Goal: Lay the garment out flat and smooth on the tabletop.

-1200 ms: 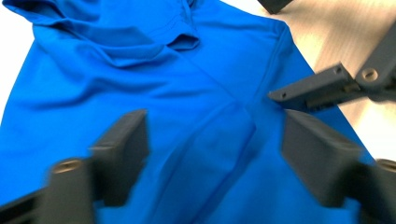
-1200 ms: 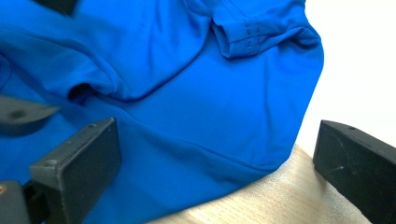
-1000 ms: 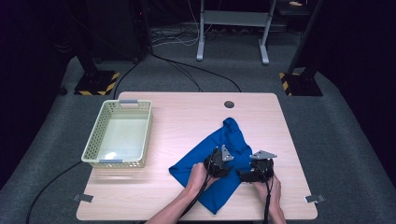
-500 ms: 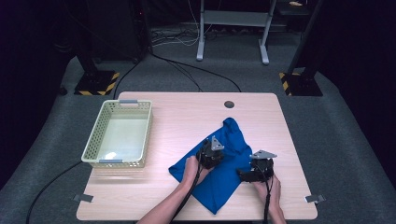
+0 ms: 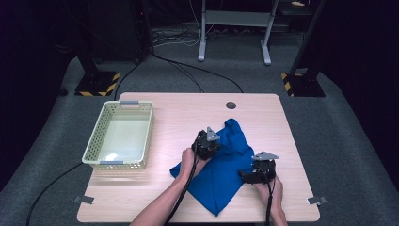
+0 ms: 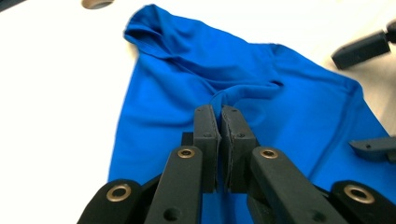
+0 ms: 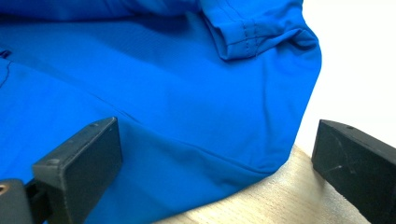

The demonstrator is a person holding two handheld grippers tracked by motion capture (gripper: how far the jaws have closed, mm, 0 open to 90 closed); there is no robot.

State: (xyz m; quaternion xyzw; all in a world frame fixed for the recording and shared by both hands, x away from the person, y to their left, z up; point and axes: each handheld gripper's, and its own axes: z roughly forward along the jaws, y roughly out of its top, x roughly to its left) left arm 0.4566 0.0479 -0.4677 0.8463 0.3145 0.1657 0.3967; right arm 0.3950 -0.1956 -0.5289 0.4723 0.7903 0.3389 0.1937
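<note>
My left gripper (image 5: 211, 140) has travelled from beside the right one toward the middle of the counter (image 5: 179, 110). Its jaws have just been closing and now sit together, pinching a fold of the blue garment (image 5: 226, 172). That garment lies spread over the counter's right half, reaching its near edge. My right gripper (image 5: 248, 175) hasn't shifted, jaws apart, straddling the cloth's edge.
</note>
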